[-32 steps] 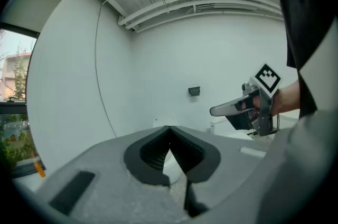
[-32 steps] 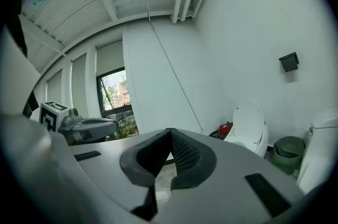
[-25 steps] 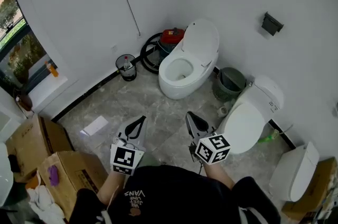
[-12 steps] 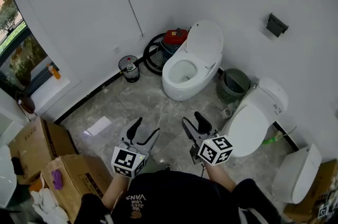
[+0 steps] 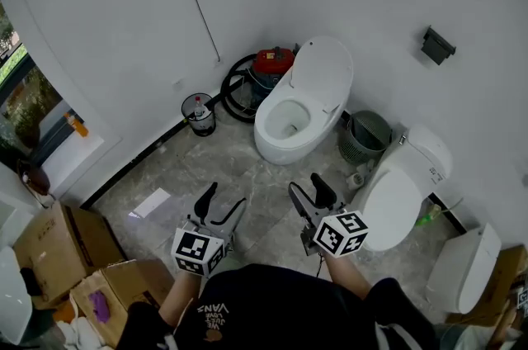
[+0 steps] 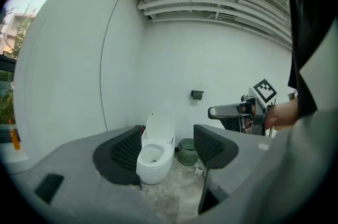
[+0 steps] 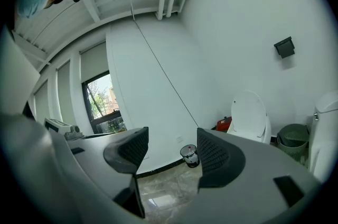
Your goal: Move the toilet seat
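The person's dark top (image 5: 272, 307) fills the bottom of the head view and hides both arms. A cardboard box (image 5: 49, 241) is cut off at the left edge, and a red vacuum (image 5: 272, 59) sits half hidden behind the open toilet (image 5: 285, 134). The white oval toilet seat (image 5: 323, 78) stands raised, leaning back toward the wall above the bowl, well ahead of both grippers. The left gripper (image 5: 223, 198) and the right gripper (image 5: 309, 191) were closed a second ago. Their jaws have just been opening and are now wide apart, holding nothing.

Head view looks steeply down; both gripper views share the toilet (image 5: 280, 144).
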Demonstrator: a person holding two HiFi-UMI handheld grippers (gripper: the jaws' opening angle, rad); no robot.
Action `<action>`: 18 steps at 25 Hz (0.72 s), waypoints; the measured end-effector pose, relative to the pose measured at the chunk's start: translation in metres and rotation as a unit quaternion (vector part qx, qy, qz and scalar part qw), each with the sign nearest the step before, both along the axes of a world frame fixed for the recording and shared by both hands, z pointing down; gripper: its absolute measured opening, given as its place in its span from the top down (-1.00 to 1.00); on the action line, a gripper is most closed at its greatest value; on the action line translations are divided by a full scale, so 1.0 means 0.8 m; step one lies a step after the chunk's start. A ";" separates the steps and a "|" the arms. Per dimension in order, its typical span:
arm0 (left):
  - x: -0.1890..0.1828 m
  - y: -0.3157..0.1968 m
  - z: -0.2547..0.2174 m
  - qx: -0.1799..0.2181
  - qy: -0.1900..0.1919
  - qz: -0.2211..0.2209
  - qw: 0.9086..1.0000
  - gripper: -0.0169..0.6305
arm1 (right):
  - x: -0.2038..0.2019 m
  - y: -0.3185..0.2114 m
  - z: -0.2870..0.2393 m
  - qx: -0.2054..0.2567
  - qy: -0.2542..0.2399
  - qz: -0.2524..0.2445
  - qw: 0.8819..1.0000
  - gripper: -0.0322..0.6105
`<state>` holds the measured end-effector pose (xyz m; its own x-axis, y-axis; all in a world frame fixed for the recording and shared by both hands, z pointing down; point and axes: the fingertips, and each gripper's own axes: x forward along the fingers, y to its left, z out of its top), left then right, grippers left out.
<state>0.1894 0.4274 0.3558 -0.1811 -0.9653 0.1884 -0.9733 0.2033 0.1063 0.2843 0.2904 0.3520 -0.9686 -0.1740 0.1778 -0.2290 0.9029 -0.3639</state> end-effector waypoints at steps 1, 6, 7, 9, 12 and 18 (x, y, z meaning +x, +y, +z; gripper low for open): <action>-0.012 -0.005 0.000 0.001 0.000 0.006 1.000 0.01 | -0.010 -0.004 0.000 0.000 0.002 0.006 1.000 0.06; -0.066 -0.023 0.001 -0.004 0.000 0.038 0.999 0.00 | -0.061 -0.015 -0.002 -0.004 0.001 0.036 0.999 0.06; -0.078 -0.027 0.001 -0.005 0.000 0.045 0.999 0.00 | -0.071 -0.017 -0.003 -0.006 -0.001 0.043 0.999 0.06; -0.102 -0.034 0.002 -0.007 -0.003 0.057 0.998 0.00 | -0.091 -0.021 -0.004 -0.007 -0.004 0.055 0.998 0.06; -0.134 -0.043 0.002 -0.010 -0.006 0.078 0.997 0.00 | -0.114 -0.026 -0.003 -0.012 -0.006 0.079 0.997 0.06; -0.183 -0.066 0.003 -0.017 -0.011 0.125 0.992 0.00 | -0.144 -0.039 0.003 -0.021 -0.013 0.134 0.991 0.06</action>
